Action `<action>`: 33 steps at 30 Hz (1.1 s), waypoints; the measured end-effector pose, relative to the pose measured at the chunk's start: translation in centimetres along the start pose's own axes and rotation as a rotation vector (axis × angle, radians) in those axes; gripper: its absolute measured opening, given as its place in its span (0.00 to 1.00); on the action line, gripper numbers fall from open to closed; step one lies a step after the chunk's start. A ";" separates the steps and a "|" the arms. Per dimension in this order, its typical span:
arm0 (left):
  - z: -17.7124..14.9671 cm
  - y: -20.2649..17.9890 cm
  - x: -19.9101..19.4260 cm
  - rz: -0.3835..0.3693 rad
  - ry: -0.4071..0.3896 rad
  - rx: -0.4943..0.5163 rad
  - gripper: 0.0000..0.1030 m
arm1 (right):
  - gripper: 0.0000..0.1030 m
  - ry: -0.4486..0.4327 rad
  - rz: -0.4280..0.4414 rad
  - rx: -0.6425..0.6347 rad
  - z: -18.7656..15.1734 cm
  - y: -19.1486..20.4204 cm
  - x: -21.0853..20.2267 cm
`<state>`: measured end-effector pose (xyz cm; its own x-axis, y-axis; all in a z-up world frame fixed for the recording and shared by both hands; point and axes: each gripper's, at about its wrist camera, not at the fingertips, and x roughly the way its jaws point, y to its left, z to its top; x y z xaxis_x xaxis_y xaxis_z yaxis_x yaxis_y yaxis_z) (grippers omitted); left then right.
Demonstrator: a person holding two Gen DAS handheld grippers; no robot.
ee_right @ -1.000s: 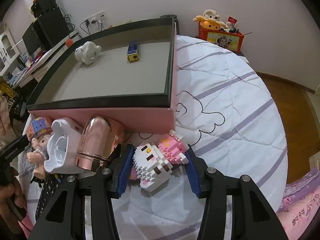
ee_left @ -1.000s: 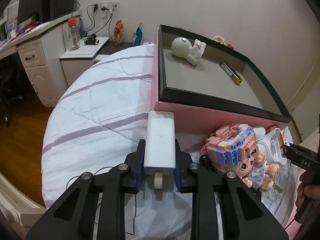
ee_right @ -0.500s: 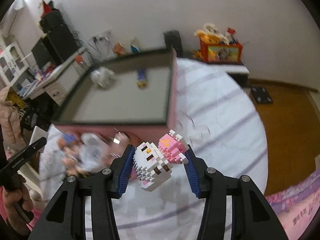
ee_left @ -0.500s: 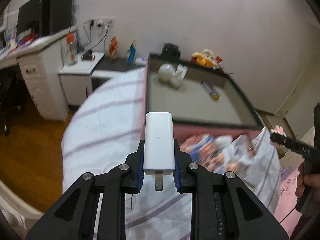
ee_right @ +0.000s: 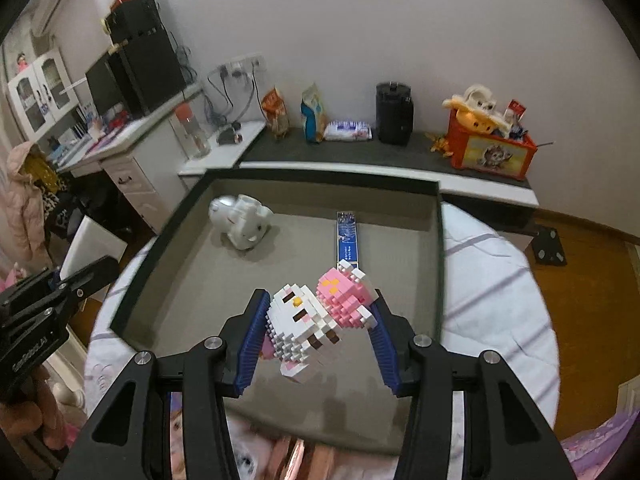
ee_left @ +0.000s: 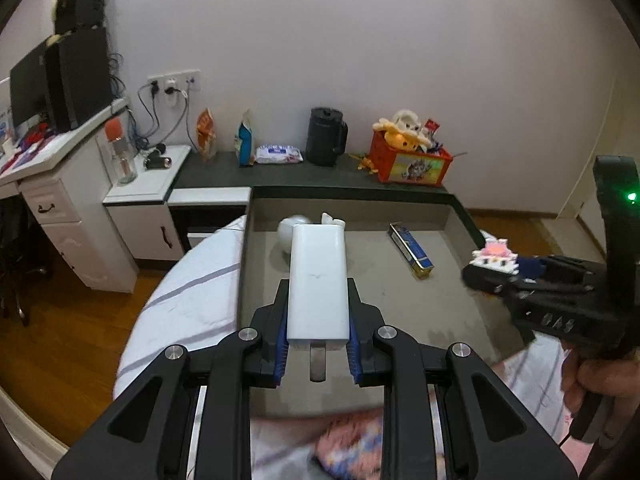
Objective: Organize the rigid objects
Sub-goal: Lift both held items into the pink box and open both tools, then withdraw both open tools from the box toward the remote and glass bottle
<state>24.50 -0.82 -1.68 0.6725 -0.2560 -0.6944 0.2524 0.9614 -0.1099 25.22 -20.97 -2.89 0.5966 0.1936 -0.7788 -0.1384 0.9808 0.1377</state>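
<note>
White bedside cabinets stand far left, a red toy crate far right behind the wide grey tray with dark rim, which holds a white figurine and a blue-gold slim box. Over the tray, the left gripper clamps a white rectangular power bank; the right gripper clamps a white-and-pink block-built cat figure.

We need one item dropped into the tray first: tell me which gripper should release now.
Probably left. The left gripper holds the white power bank over the tray, with bare floor beneath. The right gripper also holds its block kitty figure over the tray, nearer the blue box.
</note>
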 end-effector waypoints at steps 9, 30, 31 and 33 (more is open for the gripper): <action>0.7 -0.7 7.5 0.006 0.142 0.002 0.23 | 0.48 0.119 -0.038 -0.005 0.7 -1.1 5.8; 0.2 -1.0 -3.2 0.115 -0.007 -0.014 1.00 | 0.86 0.011 -0.054 0.075 -0.5 -0.3 -0.9; -0.1 -1.0 -4.2 0.116 -0.018 -0.019 1.00 | 0.86 -0.003 -0.054 0.078 -0.7 -0.1 -1.7; -0.8 -1.0 -5.9 0.118 -0.036 -0.031 1.00 | 0.86 -0.030 -0.052 0.077 -1.4 0.5 -3.4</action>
<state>19.72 -0.20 1.96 0.7213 -0.1435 -0.6776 0.1482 0.9876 -0.0513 21.96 -21.16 -1.01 0.6249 0.1416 -0.7678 -0.0463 0.9884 0.1445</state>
